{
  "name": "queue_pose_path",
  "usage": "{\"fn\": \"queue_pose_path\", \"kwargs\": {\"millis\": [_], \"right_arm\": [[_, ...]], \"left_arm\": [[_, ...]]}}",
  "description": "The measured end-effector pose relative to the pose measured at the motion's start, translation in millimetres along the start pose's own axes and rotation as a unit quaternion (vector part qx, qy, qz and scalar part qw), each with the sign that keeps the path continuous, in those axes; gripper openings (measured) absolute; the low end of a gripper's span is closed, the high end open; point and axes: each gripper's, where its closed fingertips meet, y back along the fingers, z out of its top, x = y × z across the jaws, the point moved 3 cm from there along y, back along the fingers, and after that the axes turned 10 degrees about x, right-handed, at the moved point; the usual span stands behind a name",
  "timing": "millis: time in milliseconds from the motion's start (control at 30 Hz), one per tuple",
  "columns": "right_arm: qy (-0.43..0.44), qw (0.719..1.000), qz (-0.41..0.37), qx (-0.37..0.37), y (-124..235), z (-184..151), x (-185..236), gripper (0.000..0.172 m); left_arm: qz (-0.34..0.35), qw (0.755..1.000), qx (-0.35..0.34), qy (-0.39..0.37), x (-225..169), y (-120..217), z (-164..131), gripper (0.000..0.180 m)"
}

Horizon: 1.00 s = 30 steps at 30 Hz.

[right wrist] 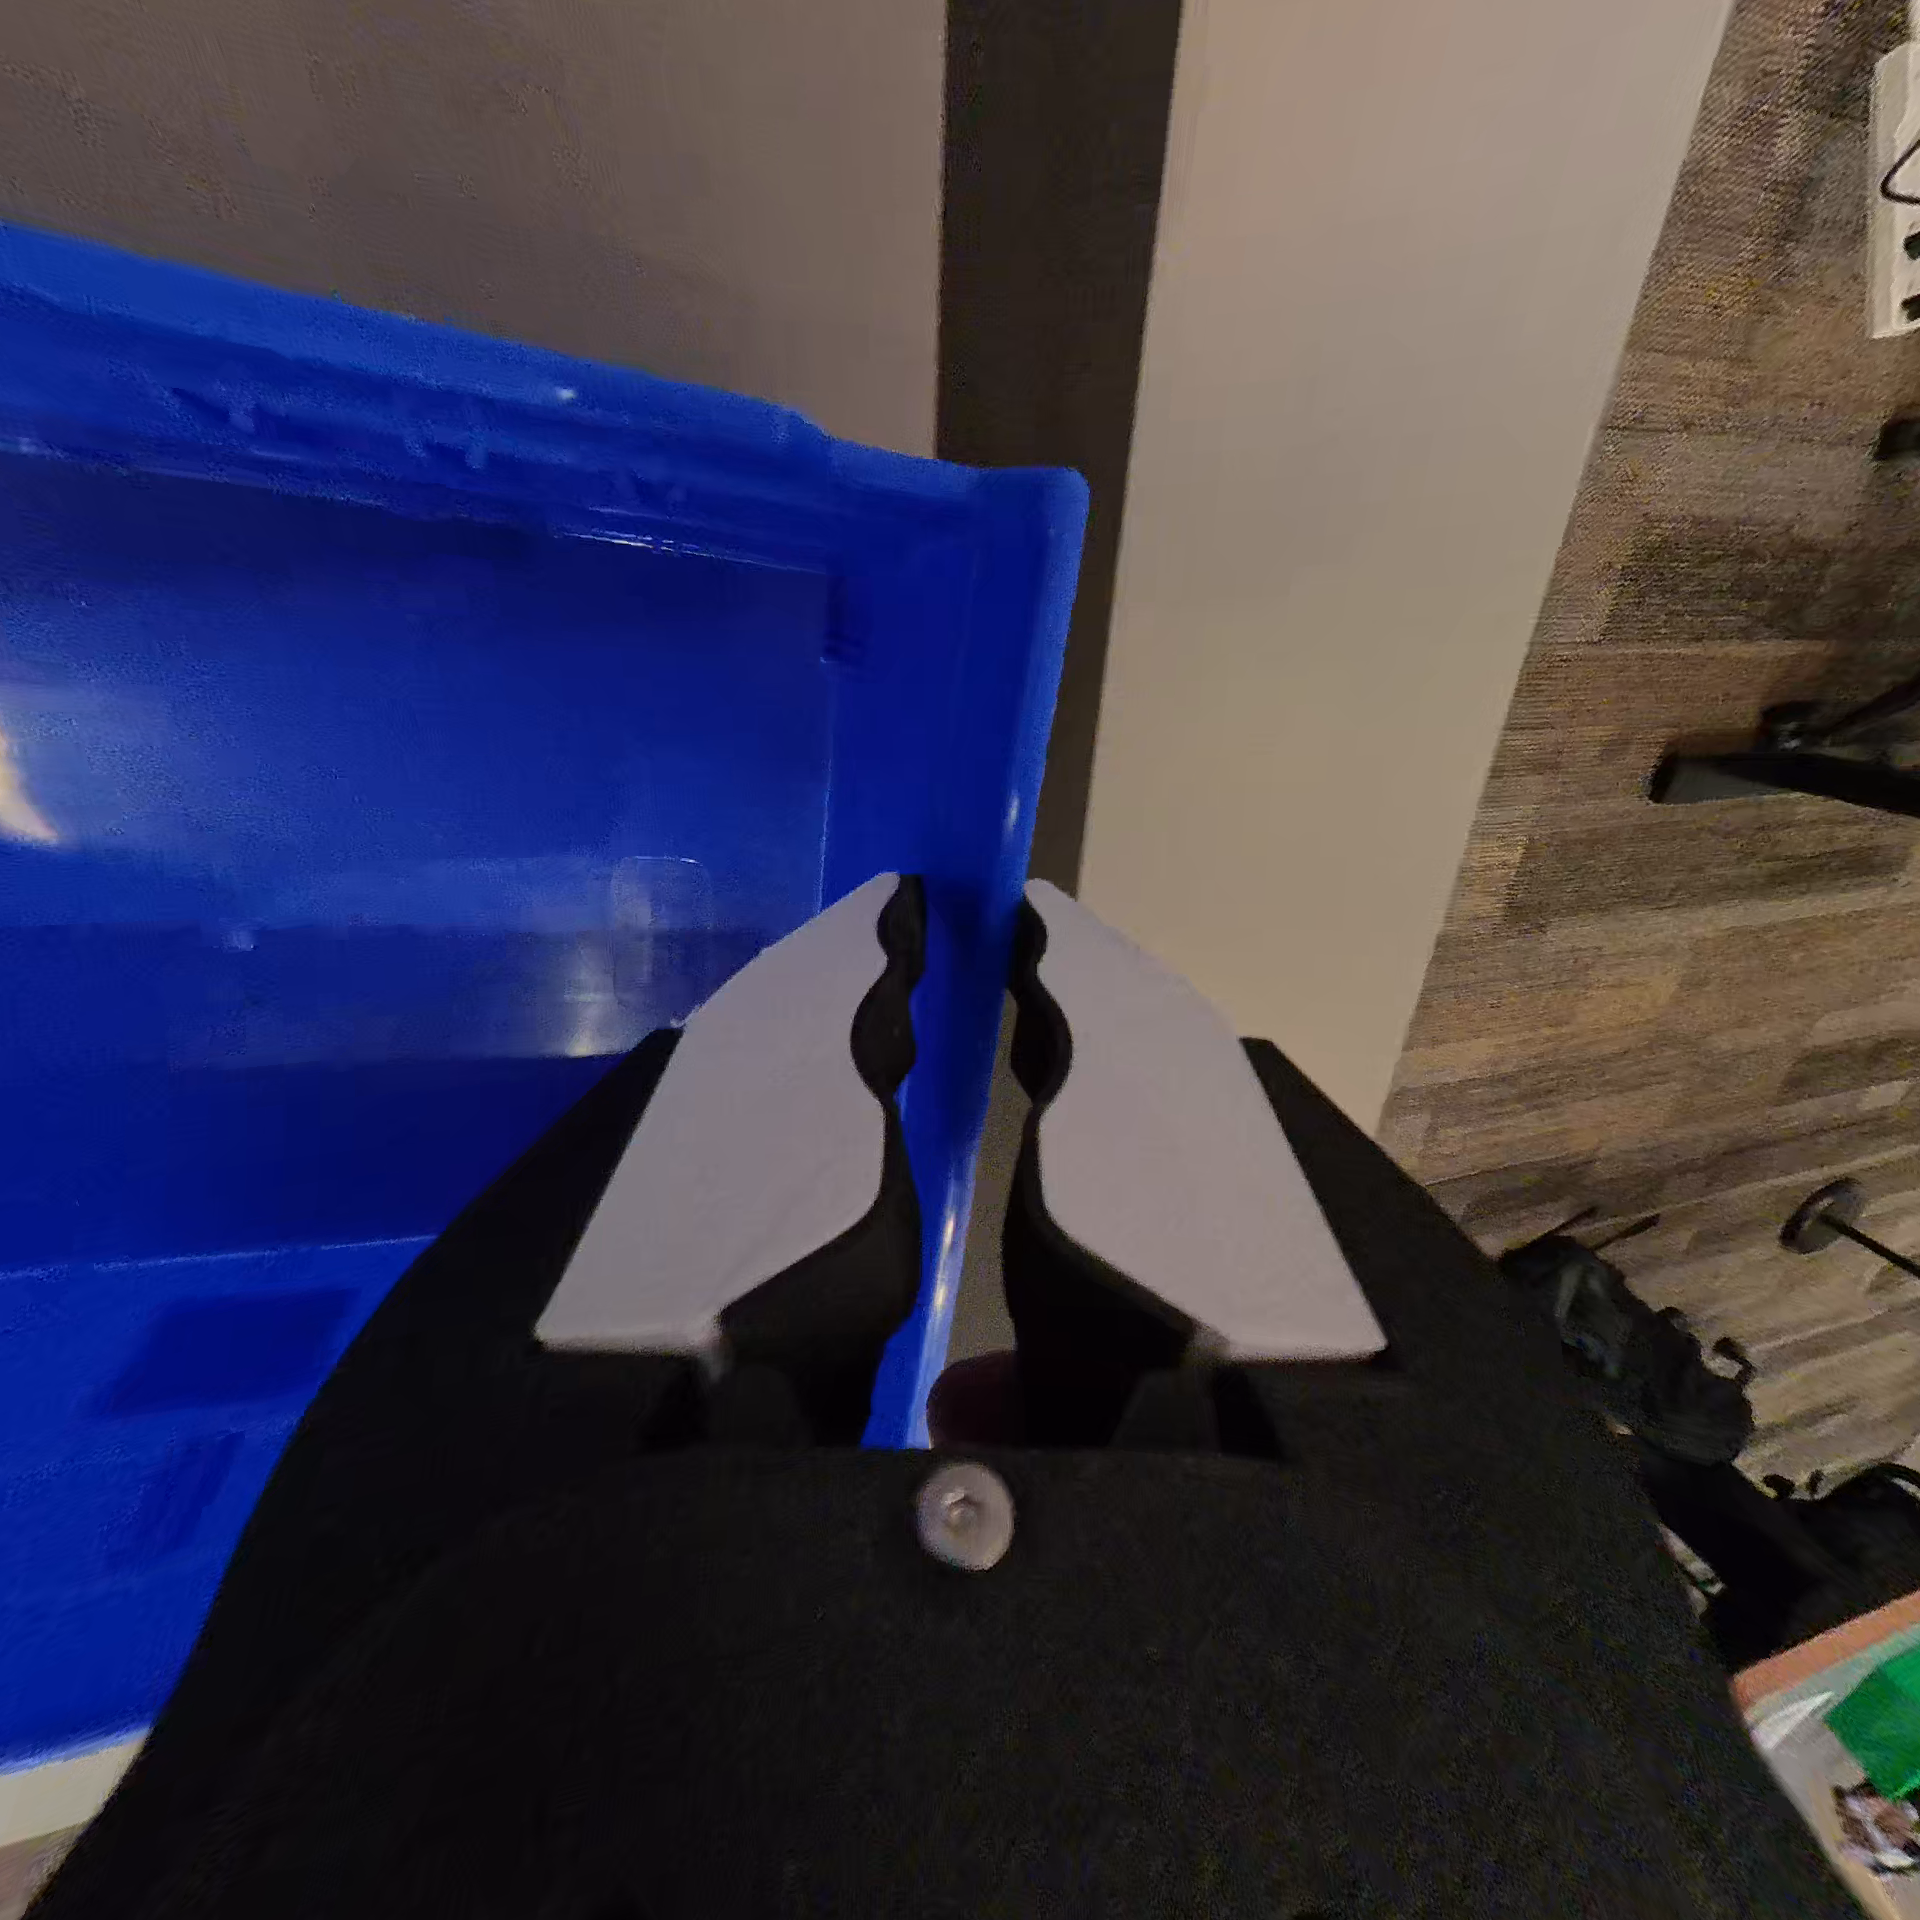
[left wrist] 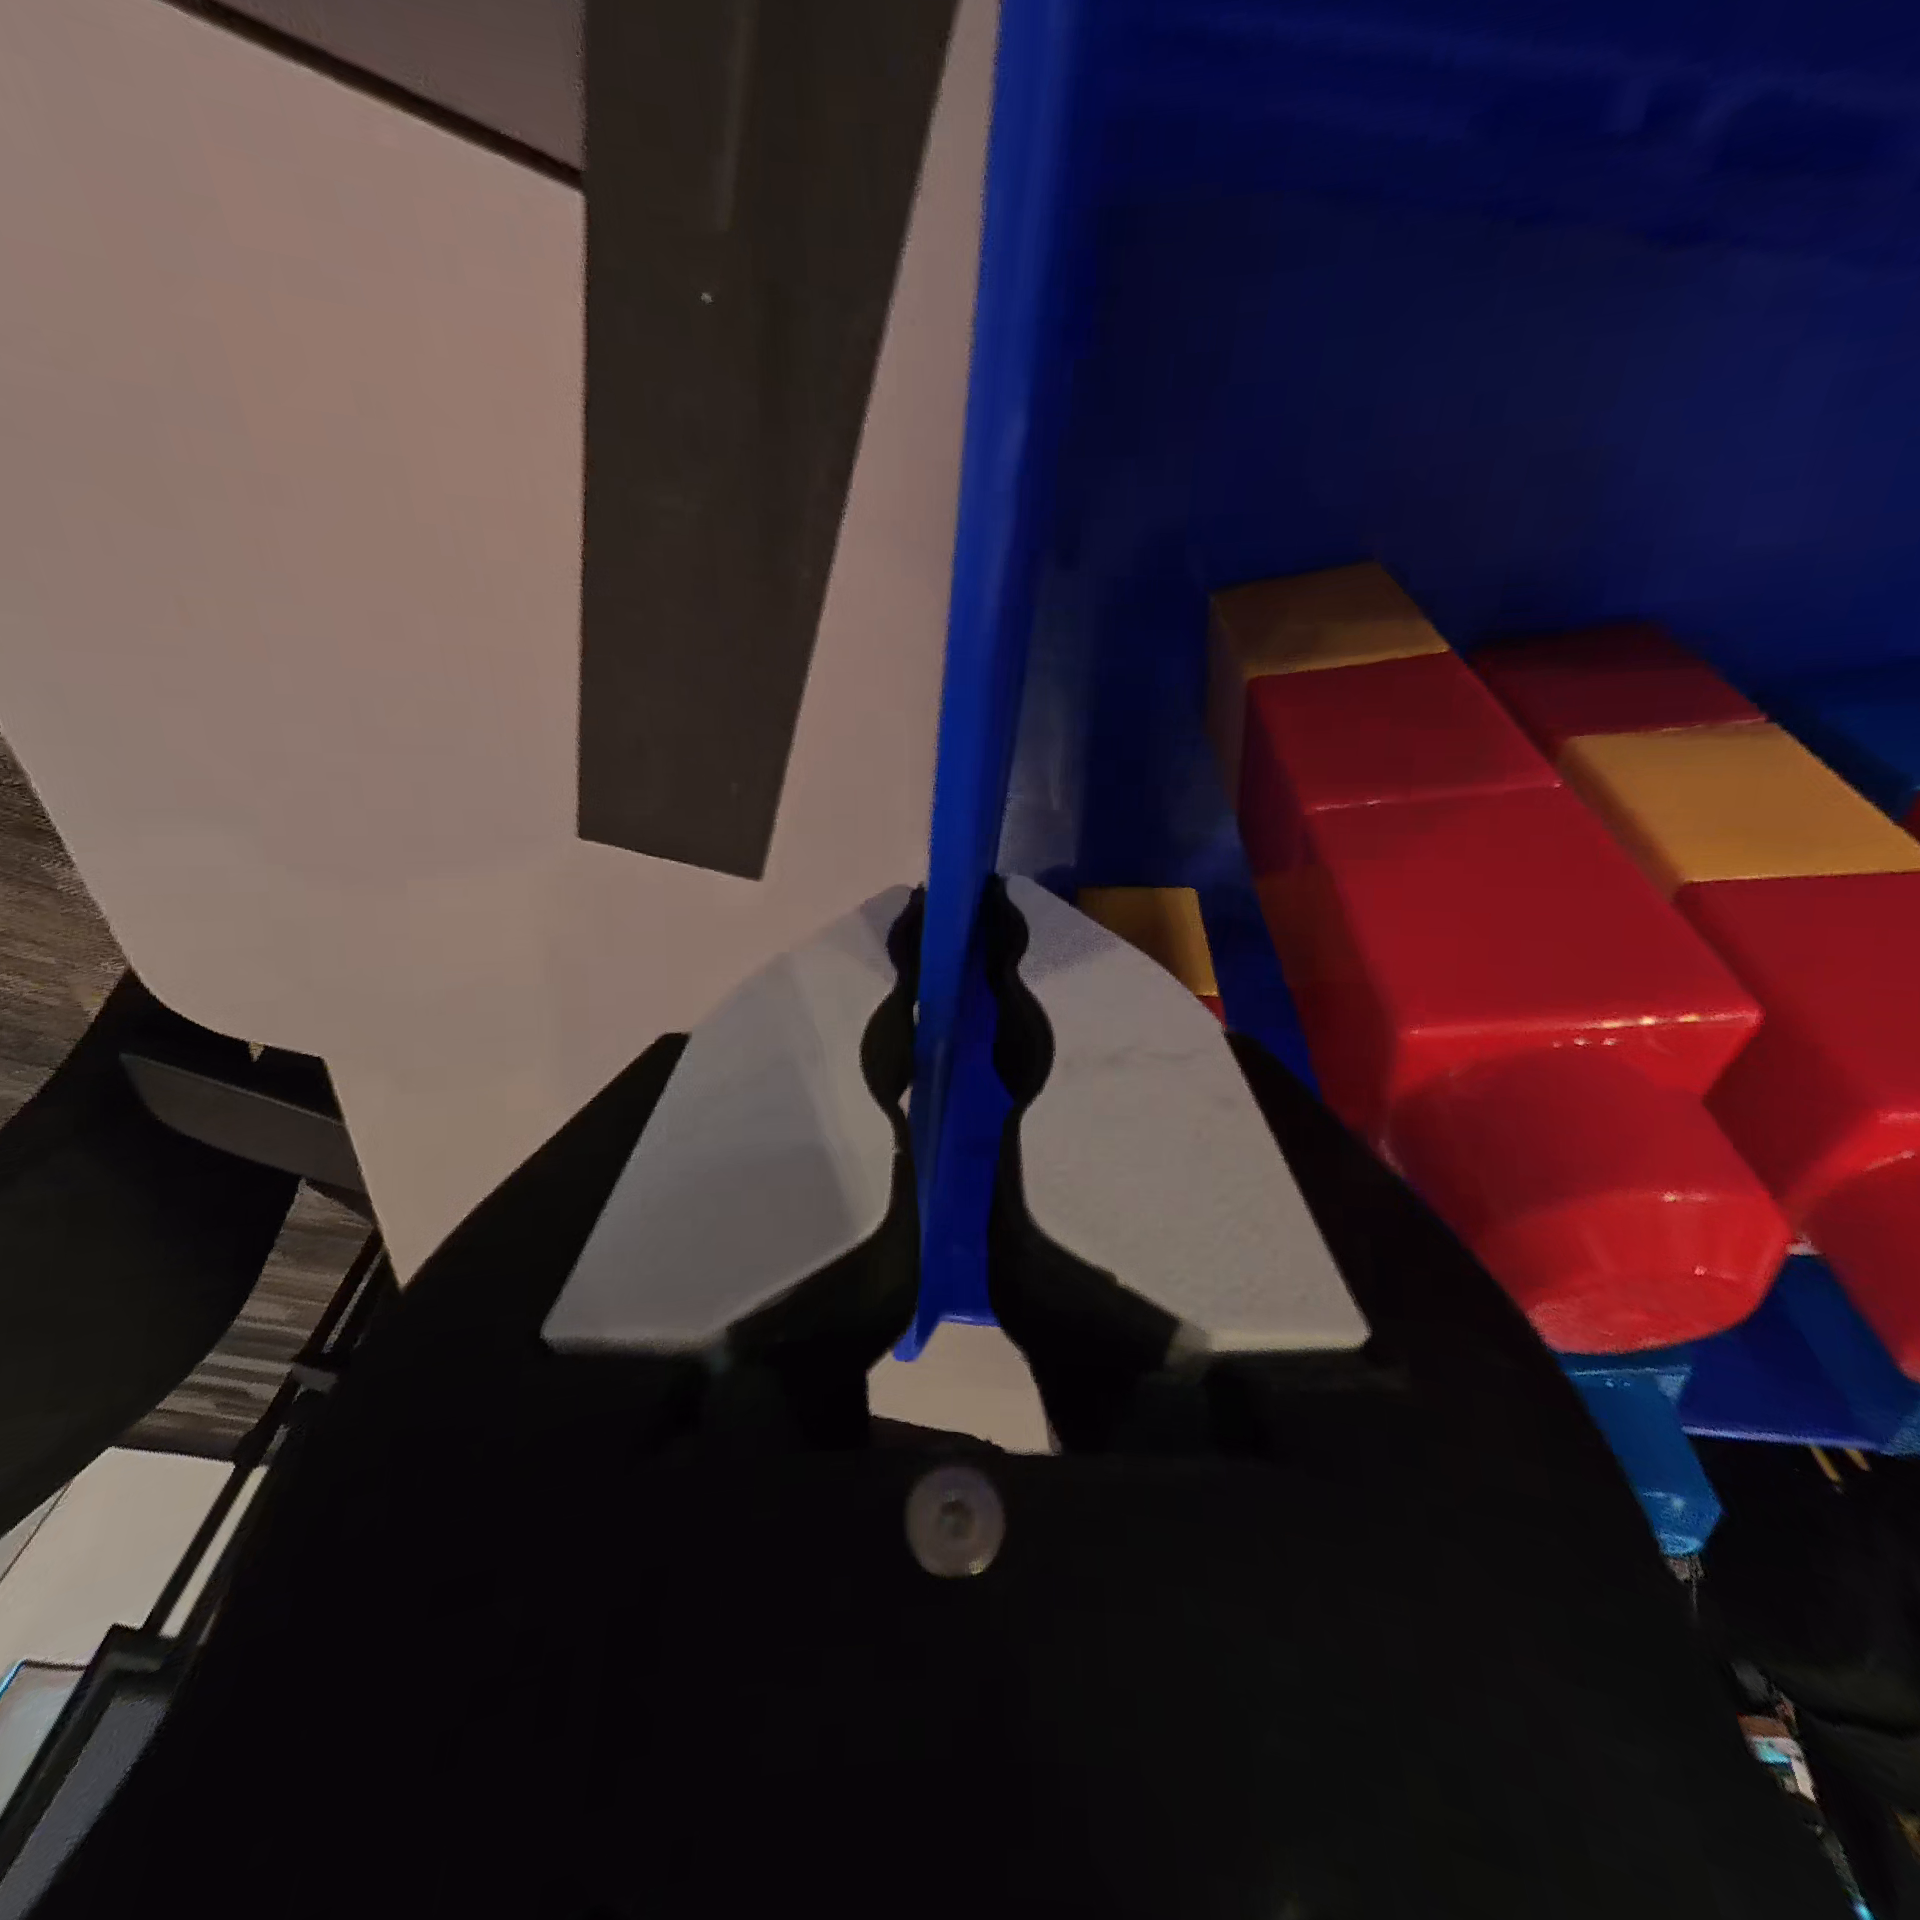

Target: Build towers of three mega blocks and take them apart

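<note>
We pinch the blue bin (left wrist: 1351,312) by opposite walls, left gripper (left wrist: 954,904) and right gripper (right wrist: 966,899) clamped on plastic, blocks (left wrist: 1507,935) inside, likely tipping them out next, steadily.

The right gripper (right wrist: 966,904) is closed on the side wall of a blue bin (right wrist: 416,779), one black wavy pad inside the wall and one outside, both pressed to the plastic. The bin fills the view to the left of the wall. Just beyond the bin's corner runs a dark vertical strip (right wrist: 1049,260) on a pale wall (right wrist: 1351,416). Farther right of the bin lies wood-patterned flooring (right wrist: 1714,727).
</note>
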Motion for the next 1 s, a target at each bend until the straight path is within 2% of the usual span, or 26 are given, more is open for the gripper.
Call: {"fn": "queue_pose_path", "kwargs": {"millis": [233, 467, 1000], "right_arm": [[0.023, 1.000, -0.012, 0.008, -10, 3, -36, 0.014], [0.006, 1.000, -0.018, 0.011, -16, -3, -54, 0.015], [-0.004, 1.000, -0.017, 0.011, -18, -2, -58, 0.015]], "left_arm": [[0.011, 1.000, 0.011, -0.002, 28, 3, 12, 0.011], [0.015, 1.000, 0.014, -0.005, 46, 5, 20, 0.012], [0.037, 0.999, 0.021, -0.025, 63, 9, 30, 0.012]]}}
